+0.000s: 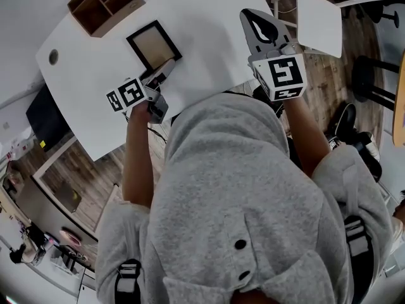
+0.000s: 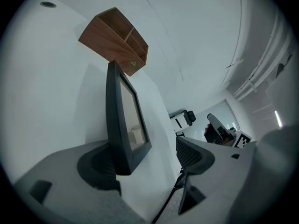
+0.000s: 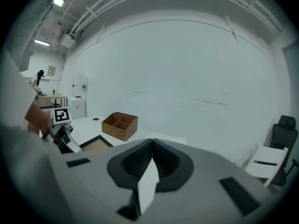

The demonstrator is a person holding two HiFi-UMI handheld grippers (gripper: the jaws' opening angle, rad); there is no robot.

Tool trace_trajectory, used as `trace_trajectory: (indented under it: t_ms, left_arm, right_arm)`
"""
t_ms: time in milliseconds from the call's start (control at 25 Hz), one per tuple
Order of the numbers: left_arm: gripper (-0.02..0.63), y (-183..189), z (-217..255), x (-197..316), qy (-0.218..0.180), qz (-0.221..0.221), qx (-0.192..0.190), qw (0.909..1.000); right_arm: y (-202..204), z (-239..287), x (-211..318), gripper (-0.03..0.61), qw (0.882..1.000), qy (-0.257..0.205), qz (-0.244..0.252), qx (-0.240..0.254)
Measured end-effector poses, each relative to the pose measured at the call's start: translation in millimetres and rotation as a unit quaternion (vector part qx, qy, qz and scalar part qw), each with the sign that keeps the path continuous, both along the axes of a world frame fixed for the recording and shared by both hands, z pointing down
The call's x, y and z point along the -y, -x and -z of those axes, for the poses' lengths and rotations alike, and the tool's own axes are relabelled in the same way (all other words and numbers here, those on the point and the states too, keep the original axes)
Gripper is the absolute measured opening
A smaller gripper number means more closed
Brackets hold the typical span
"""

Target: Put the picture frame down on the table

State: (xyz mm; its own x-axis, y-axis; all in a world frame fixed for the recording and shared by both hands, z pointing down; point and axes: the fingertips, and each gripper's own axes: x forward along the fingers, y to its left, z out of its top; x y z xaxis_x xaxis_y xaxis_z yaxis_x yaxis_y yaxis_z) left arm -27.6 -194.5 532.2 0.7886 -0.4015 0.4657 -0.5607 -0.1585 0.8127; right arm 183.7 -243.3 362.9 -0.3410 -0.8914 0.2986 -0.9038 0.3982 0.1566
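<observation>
The black picture frame (image 1: pixel 154 45) with a tan panel lies flat on the white table (image 1: pixel 209 37). My left gripper (image 1: pixel 162 72) is at the frame's near corner, open. In the left gripper view the frame (image 2: pixel 122 125) rests against one jaw while the other jaw stands apart from it, across a clear gap. My left gripper (image 2: pixel 147 160) has nothing clamped. My right gripper (image 1: pixel 259 24) hovers over the table's right side, shut and empty; its jaws meet in the right gripper view (image 3: pixel 152 146). The frame (image 3: pixel 96 143) also shows there, at the left.
A wooden organiser box (image 1: pixel 104 4) with compartments stands at the table's far left, just beyond the frame. A round cable hole (image 1: pixel 53 57) is near the left corner. A white chair (image 1: pixel 319 18) stands off the right edge, with black stools (image 1: pixel 367 75) behind it.
</observation>
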Motion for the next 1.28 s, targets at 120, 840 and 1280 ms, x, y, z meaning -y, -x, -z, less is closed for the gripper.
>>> trace_trajectory:
  t_ms: [120,840,1280]
  left_arm:
    - [0.359,0,-3,-5,0.011,-0.026,0.014,0.9995]
    - [0.360,12,-7,-38,0.030,-0.092,0.067,0.9931]
    - [0.359,47,7,-61,-0.019,-0.090,0.113,0.9893]
  right_arm:
    - [1,-1,1,0.026,1.000,-0.001,0.003,0.000]
    - [10,2,-17,0.026,1.000,-0.005,0.006,-0.002]
    - [42,7,-47,0.026,1.000,-0.007,0.001,-0.006]
